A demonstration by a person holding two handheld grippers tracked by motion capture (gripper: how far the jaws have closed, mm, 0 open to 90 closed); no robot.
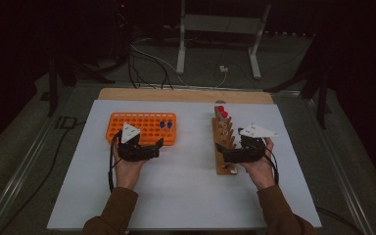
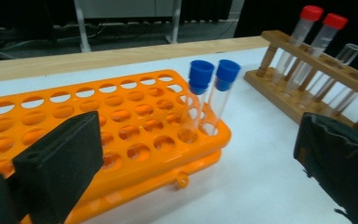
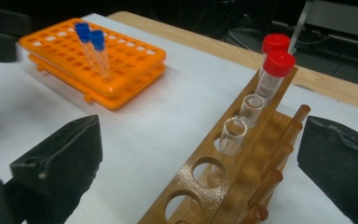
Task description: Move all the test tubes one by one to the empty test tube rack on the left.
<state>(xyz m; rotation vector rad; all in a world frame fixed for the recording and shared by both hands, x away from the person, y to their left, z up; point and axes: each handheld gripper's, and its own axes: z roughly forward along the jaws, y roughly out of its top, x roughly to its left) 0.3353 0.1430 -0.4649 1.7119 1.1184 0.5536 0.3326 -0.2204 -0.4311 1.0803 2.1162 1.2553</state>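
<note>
The two blue-capped tubes stand upright, side by side, in holes near the right end of the orange rack. In the high view the orange rack lies on the white sheet at about 10 o'clock from the sheet's centre. The left gripper sits at the rack's near edge, at 6 o'clock from the tubes, jaws spread wide with nothing between them. The wooden rack lies at 2 o'clock from the centre, well apart from the orange rack. It holds two red-capped tubes at its far end and two uncapped glass tubes next to them. The right gripper sits at the wooden rack's near end, jaws wide open astride it, holding nothing.
</note>
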